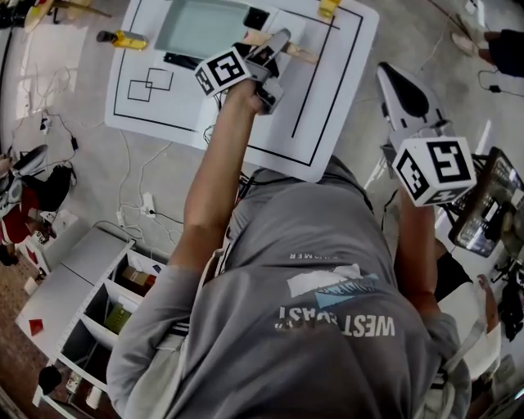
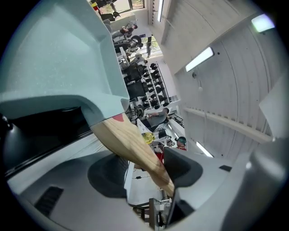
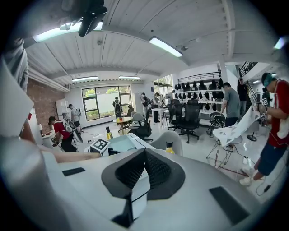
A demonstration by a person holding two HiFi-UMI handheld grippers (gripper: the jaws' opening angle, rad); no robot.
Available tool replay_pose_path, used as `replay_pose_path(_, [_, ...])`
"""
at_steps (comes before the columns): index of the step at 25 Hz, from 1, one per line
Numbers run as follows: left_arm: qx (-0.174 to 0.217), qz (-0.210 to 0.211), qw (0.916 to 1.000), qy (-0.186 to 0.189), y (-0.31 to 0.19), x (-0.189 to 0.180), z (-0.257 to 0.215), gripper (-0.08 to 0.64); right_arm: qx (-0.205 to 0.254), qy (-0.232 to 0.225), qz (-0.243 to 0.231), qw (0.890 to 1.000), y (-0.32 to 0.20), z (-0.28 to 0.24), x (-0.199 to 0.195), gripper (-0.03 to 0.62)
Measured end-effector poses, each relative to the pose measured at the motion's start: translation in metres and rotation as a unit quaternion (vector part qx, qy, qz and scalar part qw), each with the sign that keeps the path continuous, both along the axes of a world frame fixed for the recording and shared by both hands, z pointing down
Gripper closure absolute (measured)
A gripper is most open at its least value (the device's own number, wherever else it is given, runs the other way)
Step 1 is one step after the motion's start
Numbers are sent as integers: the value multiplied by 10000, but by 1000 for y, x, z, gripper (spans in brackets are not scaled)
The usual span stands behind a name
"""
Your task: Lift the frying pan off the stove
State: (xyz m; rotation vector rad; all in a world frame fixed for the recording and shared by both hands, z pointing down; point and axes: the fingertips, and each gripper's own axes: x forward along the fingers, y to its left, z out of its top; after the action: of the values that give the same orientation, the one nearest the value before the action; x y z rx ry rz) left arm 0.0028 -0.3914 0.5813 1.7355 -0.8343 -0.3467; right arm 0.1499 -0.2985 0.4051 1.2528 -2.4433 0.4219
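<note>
A pale teal square frying pan (image 1: 201,24) rests on a black stove (image 1: 182,60) on the white table (image 1: 327,98). Its wooden handle (image 1: 299,54) points right. My left gripper (image 1: 274,45) reaches in over that handle. In the left gripper view the handle (image 2: 135,144) runs from the pan (image 2: 58,58) down between the pads of the left gripper (image 2: 146,173), fills the gap and touches both. My right gripper (image 1: 393,82) hangs in the air off the table's right edge. In its own view the right gripper (image 3: 144,169) is shut with nothing in it.
A yellow bottle (image 1: 127,38) lies on the table left of the stove. Black lines are taped on the tabletop. On the floor are cables (image 1: 147,204) and a white shelf unit (image 1: 98,311). A device with a screen (image 1: 491,204) stands at the right. People and chairs (image 3: 189,117) fill the room behind.
</note>
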Motion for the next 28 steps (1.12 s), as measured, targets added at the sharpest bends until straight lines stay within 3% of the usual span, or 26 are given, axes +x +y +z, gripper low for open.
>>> replay_pose_path(7, [-160,-130,9989,413,6,-1,-3,384,-11,21,8,10000,4,3,0,581])
replay_pose_path(18, [-130,6,9972,736,18,-3,-18,394,12,11,-27,10000,4,0,-6,581])
replay_pose_path(23, [-181,-2,9987,472,24,-10,-19,396,29,12,-54,10000,4,-1,-8,581])
replay_pose_path(28, [-145,-30,9982,587,29,-16,-26,400,35,11,-69,10000,3,-3,-12,581])
